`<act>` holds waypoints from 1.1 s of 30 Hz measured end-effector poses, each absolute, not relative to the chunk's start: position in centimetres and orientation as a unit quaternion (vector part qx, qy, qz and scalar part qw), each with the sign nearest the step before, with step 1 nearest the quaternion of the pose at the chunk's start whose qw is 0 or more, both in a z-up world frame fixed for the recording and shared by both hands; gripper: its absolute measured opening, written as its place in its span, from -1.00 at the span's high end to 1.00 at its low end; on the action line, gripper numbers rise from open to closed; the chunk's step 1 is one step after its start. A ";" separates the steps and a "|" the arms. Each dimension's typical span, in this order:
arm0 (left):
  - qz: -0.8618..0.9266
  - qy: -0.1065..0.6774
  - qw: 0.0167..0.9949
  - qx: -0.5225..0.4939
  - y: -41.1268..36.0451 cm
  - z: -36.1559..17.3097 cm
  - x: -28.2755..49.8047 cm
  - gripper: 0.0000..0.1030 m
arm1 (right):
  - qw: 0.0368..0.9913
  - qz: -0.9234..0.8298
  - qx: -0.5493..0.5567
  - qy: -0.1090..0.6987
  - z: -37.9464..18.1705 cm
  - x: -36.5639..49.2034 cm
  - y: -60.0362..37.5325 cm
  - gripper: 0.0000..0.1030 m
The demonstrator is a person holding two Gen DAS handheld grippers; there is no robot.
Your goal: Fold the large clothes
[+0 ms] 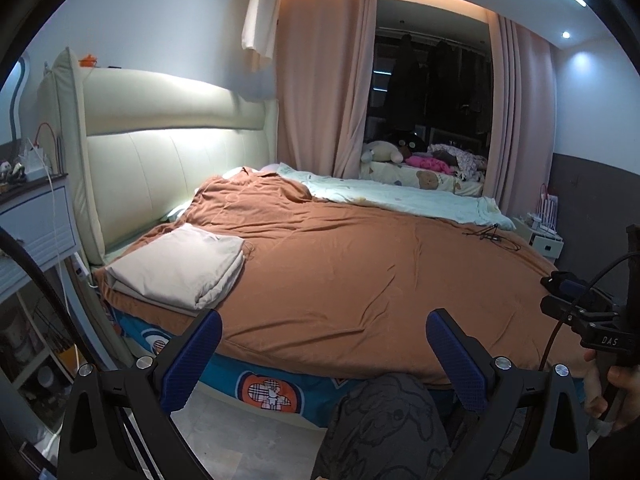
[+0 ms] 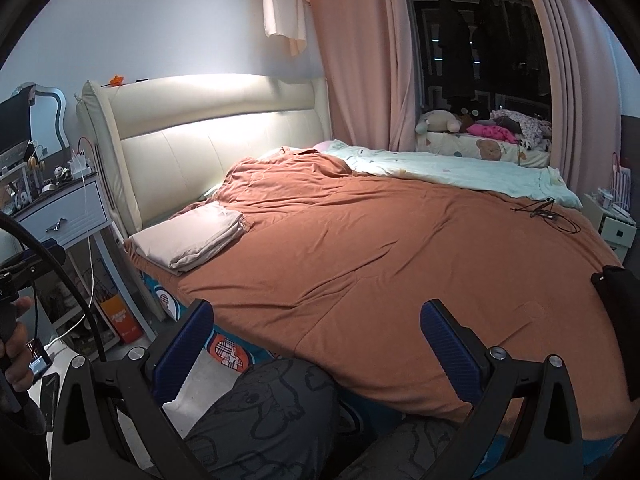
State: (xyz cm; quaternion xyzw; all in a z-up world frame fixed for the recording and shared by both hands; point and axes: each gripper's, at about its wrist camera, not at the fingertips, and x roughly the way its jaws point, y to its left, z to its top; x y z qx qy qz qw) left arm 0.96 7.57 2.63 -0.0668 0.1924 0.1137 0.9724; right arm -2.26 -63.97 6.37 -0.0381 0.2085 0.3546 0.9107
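A folded beige cloth lies on the near left corner of the bed, on the orange cover; it also shows in the right wrist view. My left gripper is open and empty, held off the bed's near edge, above the person's grey-trousered knee. My right gripper is open and empty, also off the near edge of the orange cover. The right gripper's body shows at the right edge of the left wrist view.
A pale green quilt lies at the bed's far side, with a black cable near it. A padded headboard stands left, a white nightstand beside it. Pink curtains and a window seat with soft toys are behind.
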 end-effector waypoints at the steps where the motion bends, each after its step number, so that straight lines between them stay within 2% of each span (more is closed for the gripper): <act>1: 0.114 0.192 0.972 -0.068 7.6 2.7 0.8 -0.99 | 0.910 0.355 -0.038 0.208 6.3 -2.5 -63.9 -1.00; 33: 0.111 0.186 0.975 -0.056 6.4 3.6 -1.7 -0.99 | 0.910 0.353 -0.026 0.214 6.7 -3.4 -66.5 -1.00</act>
